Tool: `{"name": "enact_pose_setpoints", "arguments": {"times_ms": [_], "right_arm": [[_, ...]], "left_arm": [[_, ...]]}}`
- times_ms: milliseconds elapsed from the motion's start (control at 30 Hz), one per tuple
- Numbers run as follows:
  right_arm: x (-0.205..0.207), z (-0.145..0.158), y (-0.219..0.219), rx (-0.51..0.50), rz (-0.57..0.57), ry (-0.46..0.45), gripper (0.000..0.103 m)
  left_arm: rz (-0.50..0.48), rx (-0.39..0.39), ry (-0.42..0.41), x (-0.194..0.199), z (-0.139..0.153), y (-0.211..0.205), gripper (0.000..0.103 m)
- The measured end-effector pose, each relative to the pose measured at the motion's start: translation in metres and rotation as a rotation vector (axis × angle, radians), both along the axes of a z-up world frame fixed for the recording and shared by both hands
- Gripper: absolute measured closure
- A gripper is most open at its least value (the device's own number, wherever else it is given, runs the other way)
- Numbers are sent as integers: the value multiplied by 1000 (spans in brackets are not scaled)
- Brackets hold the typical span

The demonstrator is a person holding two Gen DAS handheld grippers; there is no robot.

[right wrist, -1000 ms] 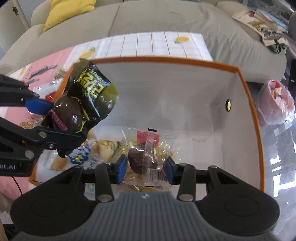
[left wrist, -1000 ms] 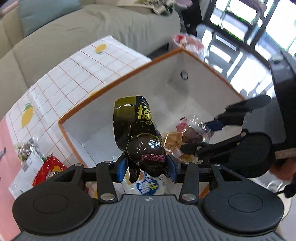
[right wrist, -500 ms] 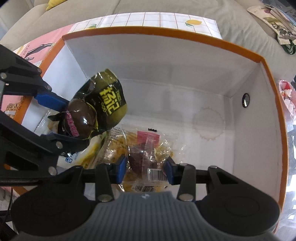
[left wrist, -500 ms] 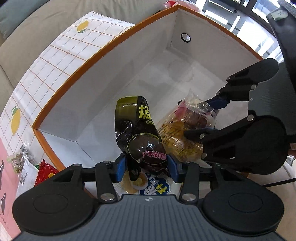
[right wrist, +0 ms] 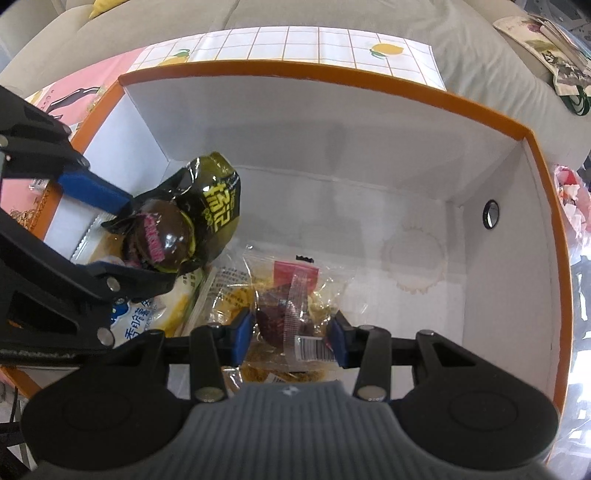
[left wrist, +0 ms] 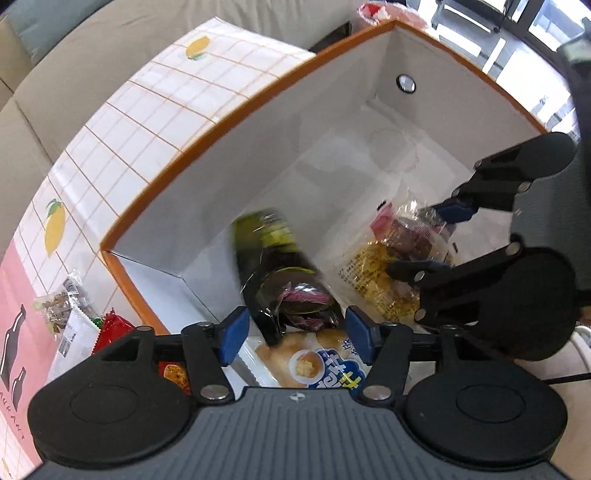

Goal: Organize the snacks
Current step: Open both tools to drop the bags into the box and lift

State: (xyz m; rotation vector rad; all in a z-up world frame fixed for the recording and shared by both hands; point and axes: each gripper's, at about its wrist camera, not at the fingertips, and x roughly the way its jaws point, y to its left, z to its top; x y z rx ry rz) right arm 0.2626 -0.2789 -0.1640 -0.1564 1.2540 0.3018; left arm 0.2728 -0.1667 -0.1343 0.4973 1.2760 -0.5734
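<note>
Both grippers are inside a white box with an orange rim (left wrist: 221,129) (right wrist: 480,107). My left gripper (left wrist: 293,338) is open; the dark green and black snack packet (left wrist: 284,280) (right wrist: 184,229) lies loose between its fingers, blurred, on a white and blue biscuit packet (left wrist: 325,365) (right wrist: 140,317). My right gripper (right wrist: 291,339) is shut on a clear bag of brown and yellow snacks (right wrist: 291,306) (left wrist: 399,258) low over the box floor.
Left of the box, a red snack packet (left wrist: 114,326) and a clear packet of small snacks (left wrist: 59,306) lie on the pink and white tiled cloth (left wrist: 129,122). A beige sofa (right wrist: 332,14) stands behind. The box's right half has bare floor (right wrist: 406,302).
My left gripper has opened and the dark green packet has dropped out of its grip onto the snacks in the box. Both grippers have sunk deeper into the box.
</note>
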Motion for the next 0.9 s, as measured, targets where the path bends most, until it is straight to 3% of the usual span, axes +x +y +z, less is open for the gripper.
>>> {"name": "enact_pose_setpoints", "arguments": {"times_ms": [133,300,433,633,900], "right_arm": [[-1,1,3,-14,2,7,60],[-1,5,2,-10,-19,23,56],[-2,11,-2,-7,-57,21,40],[-8,24,-3,-56,-81,4,26],[-33,60,0,-95,-129,-87,19]], "left_arm": [[-2,-22,-12,-2,13,5,23],[14,-31,-16,-6,21,9,22],[2,-13,-36,-13,24,10,22],[-15,-14,-64,-24,36,8,22],[10,-69,-136,-45,64,25,22]]}}
